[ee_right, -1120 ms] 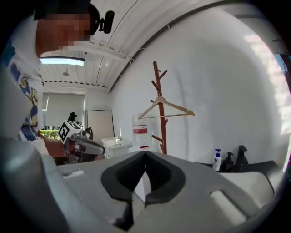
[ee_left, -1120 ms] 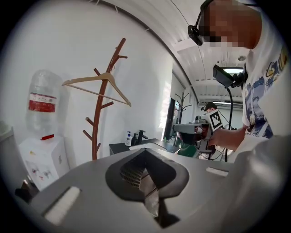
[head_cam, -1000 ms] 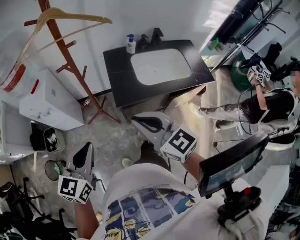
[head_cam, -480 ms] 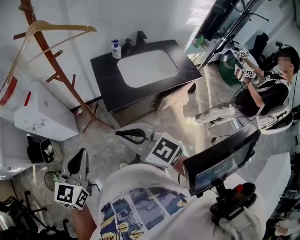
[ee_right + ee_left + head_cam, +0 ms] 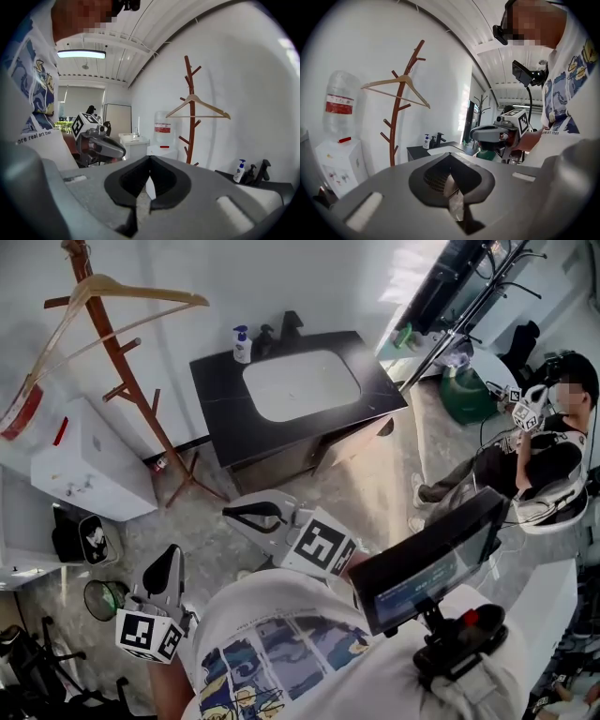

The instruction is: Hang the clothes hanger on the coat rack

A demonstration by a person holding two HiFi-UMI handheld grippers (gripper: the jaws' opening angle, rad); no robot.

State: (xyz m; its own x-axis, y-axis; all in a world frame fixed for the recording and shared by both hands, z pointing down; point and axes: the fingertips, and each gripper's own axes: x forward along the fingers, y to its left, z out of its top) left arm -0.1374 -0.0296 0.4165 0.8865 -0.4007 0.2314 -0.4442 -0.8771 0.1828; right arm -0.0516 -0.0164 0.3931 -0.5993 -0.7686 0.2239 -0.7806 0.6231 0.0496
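A pale wooden hanger (image 5: pixel 141 292) hangs on the top of the brown wooden coat rack (image 5: pixel 131 390) at the far left, by the wall. Both grippers are low and close to my body, well away from the rack. My left gripper (image 5: pixel 174 551) is shut and holds nothing. My right gripper (image 5: pixel 230 512) points left, also shut and empty. In the left gripper view the hanger (image 5: pixel 396 84) hangs on the rack (image 5: pixel 396 126) beyond the closed jaws (image 5: pixel 449 157). In the right gripper view the hanger (image 5: pixel 197 105) and rack (image 5: pixel 190 122) stand to the right of the closed jaws (image 5: pixel 150 158).
A black counter (image 5: pixel 211 395) with a white basin and a soap bottle (image 5: pixel 242 343) stands right of the rack. A white water dispenser (image 5: pixel 89 465) stands on its left. A small fan (image 5: pixel 103 596) lies on the floor. A person (image 5: pixel 534 446) sits at the right. A monitor (image 5: pixel 427 563) is near my chest.
My right gripper has swung left and drawn in toward my body, still shut. The left gripper has hardly moved. The hanger stays on the rack.
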